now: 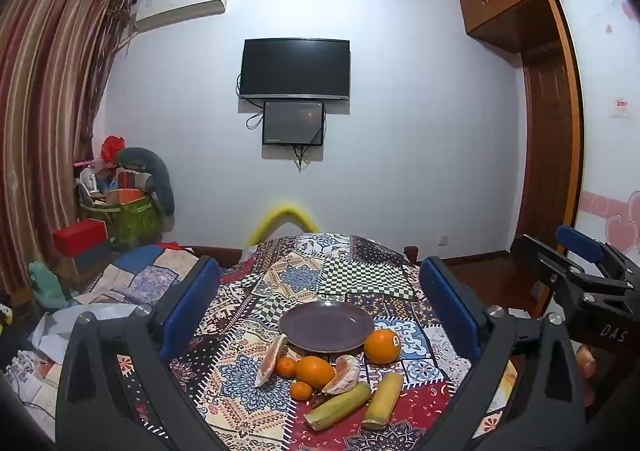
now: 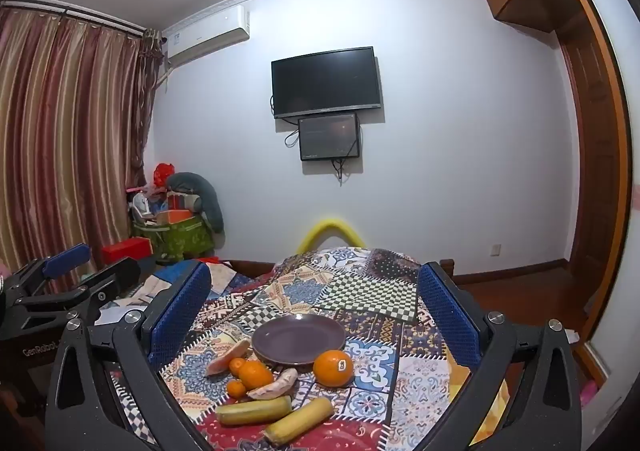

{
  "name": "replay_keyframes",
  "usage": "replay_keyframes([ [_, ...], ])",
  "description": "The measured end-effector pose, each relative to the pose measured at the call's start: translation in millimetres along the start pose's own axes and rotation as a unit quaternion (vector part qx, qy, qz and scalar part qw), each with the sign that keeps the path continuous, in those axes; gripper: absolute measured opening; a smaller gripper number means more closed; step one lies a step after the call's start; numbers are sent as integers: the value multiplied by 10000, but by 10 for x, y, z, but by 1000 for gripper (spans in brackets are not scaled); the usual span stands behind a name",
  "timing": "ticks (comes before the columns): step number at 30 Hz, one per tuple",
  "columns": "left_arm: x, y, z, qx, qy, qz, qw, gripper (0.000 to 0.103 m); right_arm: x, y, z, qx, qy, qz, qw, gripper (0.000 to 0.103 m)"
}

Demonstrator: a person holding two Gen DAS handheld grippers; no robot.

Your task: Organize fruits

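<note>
An empty dark purple plate [image 1: 326,327] [image 2: 299,339] lies on a patchwork-covered table. In front of it lie a large orange with a sticker [image 1: 382,346] [image 2: 333,367], a medium orange [image 1: 315,371] [image 2: 256,374], two small tangerines [image 1: 301,391] [image 2: 236,388], two grapefruit wedges [image 1: 344,374] [image 2: 274,385] and two yellow-green sugarcane pieces [image 1: 383,401] [image 2: 298,419]. My left gripper [image 1: 320,315] is open and empty, raised above the fruit. My right gripper [image 2: 314,315] is open and empty too, beside it to the right [image 1: 576,275].
The table's patchwork cloth [image 1: 360,275] drops off at the far edge, with a yellow chair back [image 1: 284,219] behind it. A cluttered bed and boxes [image 1: 116,219] lie to the left. A wooden door [image 1: 552,155] stands at right.
</note>
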State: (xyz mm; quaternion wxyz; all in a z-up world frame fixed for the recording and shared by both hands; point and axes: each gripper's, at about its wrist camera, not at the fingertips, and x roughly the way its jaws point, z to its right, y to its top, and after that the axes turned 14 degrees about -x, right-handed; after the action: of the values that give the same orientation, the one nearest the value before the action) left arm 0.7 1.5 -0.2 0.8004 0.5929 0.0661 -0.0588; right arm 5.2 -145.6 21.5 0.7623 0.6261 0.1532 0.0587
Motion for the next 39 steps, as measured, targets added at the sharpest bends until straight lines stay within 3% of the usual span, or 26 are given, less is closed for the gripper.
replay_keyframes([
  [39,57,-7,-26,21,2,-57,10000,101,46,-35,-5,-3,3,-98,10000,103],
])
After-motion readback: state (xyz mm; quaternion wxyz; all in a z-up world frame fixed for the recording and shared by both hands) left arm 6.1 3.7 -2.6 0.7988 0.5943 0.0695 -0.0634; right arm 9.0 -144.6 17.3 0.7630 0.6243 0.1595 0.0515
